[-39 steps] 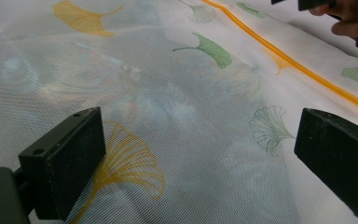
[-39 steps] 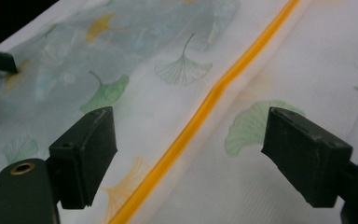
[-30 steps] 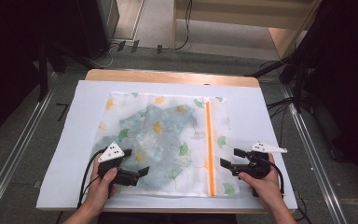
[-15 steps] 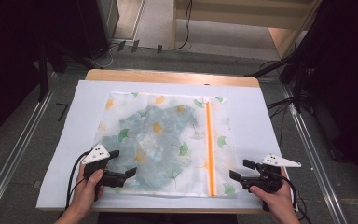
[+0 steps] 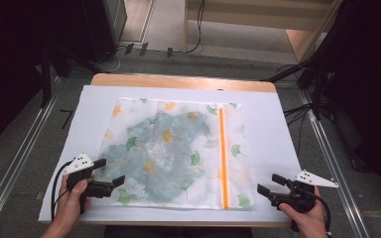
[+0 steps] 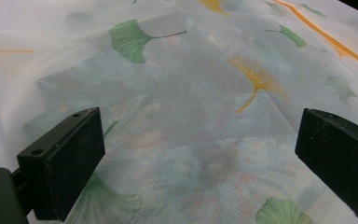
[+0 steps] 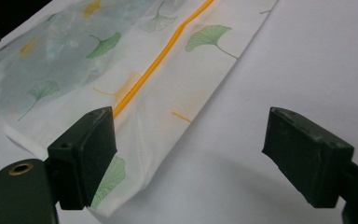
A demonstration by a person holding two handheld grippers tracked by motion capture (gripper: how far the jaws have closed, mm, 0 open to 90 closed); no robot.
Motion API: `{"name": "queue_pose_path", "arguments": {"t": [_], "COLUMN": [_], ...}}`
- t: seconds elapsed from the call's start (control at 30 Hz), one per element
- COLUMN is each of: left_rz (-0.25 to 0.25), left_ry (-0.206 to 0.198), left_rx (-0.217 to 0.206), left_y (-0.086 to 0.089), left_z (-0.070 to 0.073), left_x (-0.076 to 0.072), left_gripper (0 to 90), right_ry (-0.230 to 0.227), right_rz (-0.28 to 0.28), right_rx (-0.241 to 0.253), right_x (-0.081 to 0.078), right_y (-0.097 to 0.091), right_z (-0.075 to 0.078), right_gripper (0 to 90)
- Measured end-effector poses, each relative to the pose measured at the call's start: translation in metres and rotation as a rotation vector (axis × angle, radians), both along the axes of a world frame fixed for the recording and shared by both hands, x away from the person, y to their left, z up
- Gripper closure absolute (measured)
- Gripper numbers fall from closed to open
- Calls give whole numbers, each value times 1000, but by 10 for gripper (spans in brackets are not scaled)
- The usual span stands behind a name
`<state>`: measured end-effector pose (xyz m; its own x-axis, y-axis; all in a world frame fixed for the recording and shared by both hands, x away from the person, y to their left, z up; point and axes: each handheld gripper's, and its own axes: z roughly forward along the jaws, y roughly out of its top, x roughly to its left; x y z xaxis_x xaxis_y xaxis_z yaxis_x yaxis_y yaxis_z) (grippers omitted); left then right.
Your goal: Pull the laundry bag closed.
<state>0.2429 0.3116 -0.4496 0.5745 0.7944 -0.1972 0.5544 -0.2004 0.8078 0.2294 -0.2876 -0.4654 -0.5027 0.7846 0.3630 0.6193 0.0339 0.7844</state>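
A flat, translucent white mesh laundry bag [image 5: 178, 153] printed with green and orange ginkgo leaves lies spread in the middle of a white sheet [image 5: 273, 129] that covers a wooden worktop [image 5: 178, 82]. A bluish patterned cloth [image 5: 158, 148] shows through the mesh, folded inside the bag. An orange zipper line [image 5: 222, 158] runs from the far edge to the near edge along the bag's right part. The left hand-held gripper [image 5: 108, 172] sits at the bag's near left corner, held by a hand [image 5: 72, 201] coming in from the bottom; its two black jaws stand wide apart and grip nothing, hovering over the mesh, as the left gripper view shows with the bag [image 6: 191, 116] between them. The right hand-held gripper [image 5: 271, 184] is just off the bag's near right corner, over the bare white sheet, held by the other hand [image 5: 310, 218]. Its jaws are also spread wide and empty; in the right gripper view the bag's corner [image 7: 135, 140] lies by one jaw.
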Motion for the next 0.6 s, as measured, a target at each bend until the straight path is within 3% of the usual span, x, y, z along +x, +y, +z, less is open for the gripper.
{"name": "queue_pose_path", "arguments": {"t": [0.27, 0.33, 0.4, 0.6], "left_rz": [45, 48, 61, 85], "left_ry": [18, 23, 22, 33], "left_rx": [-2, -41, -66, -58], "left_y": [27, 35, 41, 44], "left_z": [1, 2, 4, 4], "left_x": [-8, -10, -11, -9], "left_gripper": [15, 16, 16, 16], "right_ry": [21, 14, 15, 29], "right_rz": [-92, -121, -135, -152], "right_rx": [16, 12, 27, 6], "right_x": [-11, -12, -12, -8], "right_y": [-17, -19, -20, -17], "right_z": [0, 2, 4, 2], "right_gripper": [203, 214, 222, 240]}}
